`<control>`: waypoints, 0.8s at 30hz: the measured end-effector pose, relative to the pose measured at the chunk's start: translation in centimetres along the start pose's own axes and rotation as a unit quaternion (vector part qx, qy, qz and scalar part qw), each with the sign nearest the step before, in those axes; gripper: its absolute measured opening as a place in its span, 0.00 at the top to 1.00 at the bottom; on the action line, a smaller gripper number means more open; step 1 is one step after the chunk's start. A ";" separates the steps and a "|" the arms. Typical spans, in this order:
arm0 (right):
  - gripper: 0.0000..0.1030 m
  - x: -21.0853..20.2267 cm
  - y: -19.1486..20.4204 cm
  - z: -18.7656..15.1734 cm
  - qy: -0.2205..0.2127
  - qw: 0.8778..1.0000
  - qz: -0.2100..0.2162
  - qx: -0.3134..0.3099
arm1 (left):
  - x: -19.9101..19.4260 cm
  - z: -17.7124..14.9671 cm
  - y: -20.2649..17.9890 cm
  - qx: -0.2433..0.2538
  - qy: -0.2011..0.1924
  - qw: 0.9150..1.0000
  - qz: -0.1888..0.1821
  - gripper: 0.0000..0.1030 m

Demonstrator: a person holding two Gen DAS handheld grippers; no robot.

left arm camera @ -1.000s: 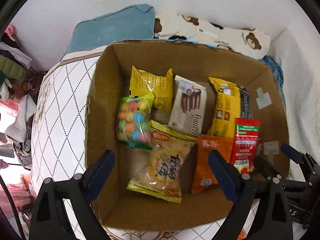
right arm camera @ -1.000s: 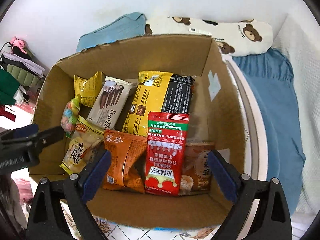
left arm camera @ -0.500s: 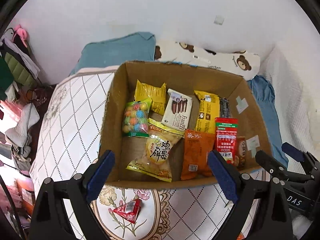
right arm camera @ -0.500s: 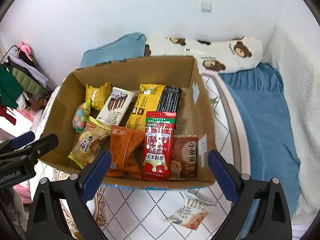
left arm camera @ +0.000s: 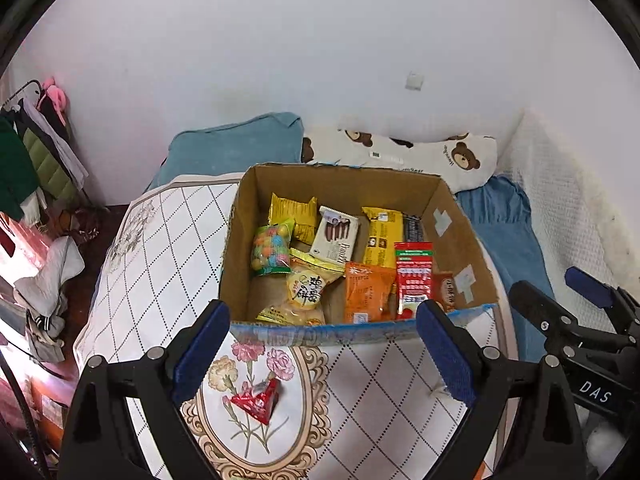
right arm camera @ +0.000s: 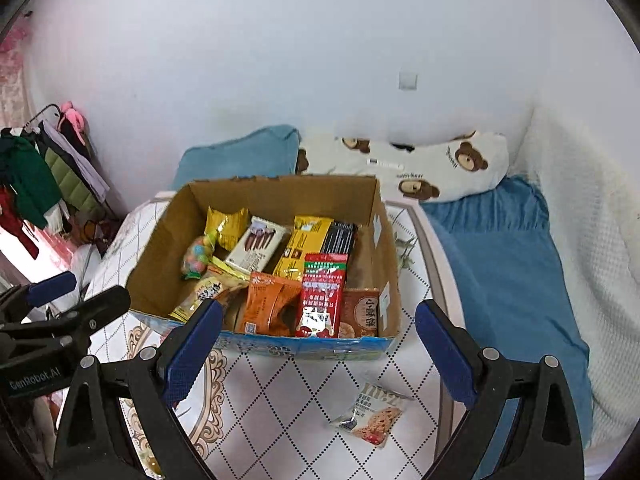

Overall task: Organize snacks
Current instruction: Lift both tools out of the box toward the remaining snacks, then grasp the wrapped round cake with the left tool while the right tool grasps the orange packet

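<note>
Compared with a second ago, both cameras now see the cardboard box [left arm camera: 460,220] from much farther back: it then filled each view, and now its whole outline shows with quilted table cover [left arm camera: 160,248] on the near side. That retreat has brought two loose snacks into sight that were out of frame at first.

Left to right in the left wrist view: the left gripper [left arm camera: 320,352] hangs with its blue pads spread wide and nothing between them. Between its fingers and nearer than the box lies a small red triangular packet [left arm camera: 256,398] on the flower print. Ahead of the gripper, inside the box, sit the bag of coloured candy balls [left arm camera: 270,249], the round-cracker bag [left arm camera: 306,292], the orange packet [left arm camera: 366,294] and the red sachet [left arm camera: 414,276]. The right gripper [right arm camera: 318,354] is likewise wide apart and empty; ahead of it and just inside its right finger lies a cereal-bar wrapper [right arm camera: 372,416] on the cover, short of the box.

The near box wall hides the lower ends of the front-row packets, and the brown packet [right arm camera: 360,312] in the right corner shows only partly. Small print on most wrappers is unreadable
</note>
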State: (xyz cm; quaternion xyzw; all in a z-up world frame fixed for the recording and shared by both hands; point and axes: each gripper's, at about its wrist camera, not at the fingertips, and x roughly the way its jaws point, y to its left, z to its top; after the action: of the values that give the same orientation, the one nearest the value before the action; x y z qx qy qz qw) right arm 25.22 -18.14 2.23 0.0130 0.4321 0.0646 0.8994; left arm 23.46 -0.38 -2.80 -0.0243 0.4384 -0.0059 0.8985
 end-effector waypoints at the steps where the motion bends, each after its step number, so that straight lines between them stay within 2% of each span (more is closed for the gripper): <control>1: 0.04 -0.5 0.0 -0.1 -0.003 1.000 0.003 0.002 | -0.4 -0.2 -0.1 -0.002 -0.001 1.000 -0.005 0.08; 5: 0.04 -2.1 -0.4 -1.1 -0.004 0.999 0.023 0.023 | -1.5 -1.1 -0.3 -0.002 -0.009 1.000 -0.003 0.07; 8: 0.04 -2.7 -0.9 -2.1 0.003 0.999 0.032 0.040 | -1.7 -2.2 -0.3 -0.003 -0.002 1.000 -0.001 0.08; 12: 0.04 -2.8 -2.5 -4.5 0.031 0.996 0.040 0.076 | -0.6 -4.6 0.2 -0.004 0.033 0.999 0.006 0.07; 15: 0.04 -2.3 -4.6 -7.5 0.077 0.990 0.040 0.109 | 1.1 -7.2 1.0 -0.008 0.076 0.997 0.010 0.07; 18: 0.04 -1.0 -7.1 -12.1 0.142 0.978 0.030 0.147 | 2.7 -9.8 1.7 -0.008 0.119 0.993 0.015 0.07; 22: 0.04 0.5 -8.8 -17.9 0.220 0.962 0.008 0.160 | 4.6 -13.3 2.7 -0.010 0.171 0.985 0.026 0.07; 24: 0.04 2.0 -10.3 -21.7 0.275 0.937 0.017 0.213 | 5.4 -14.6 3.4 -0.022 0.194 0.980 0.028 0.07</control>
State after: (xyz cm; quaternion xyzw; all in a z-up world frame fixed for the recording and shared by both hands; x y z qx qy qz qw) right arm 10.61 -28.81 -13.71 0.1934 0.6658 -0.0123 0.7205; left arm 15.28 2.28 -16.18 -0.0299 0.6050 0.0240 0.7953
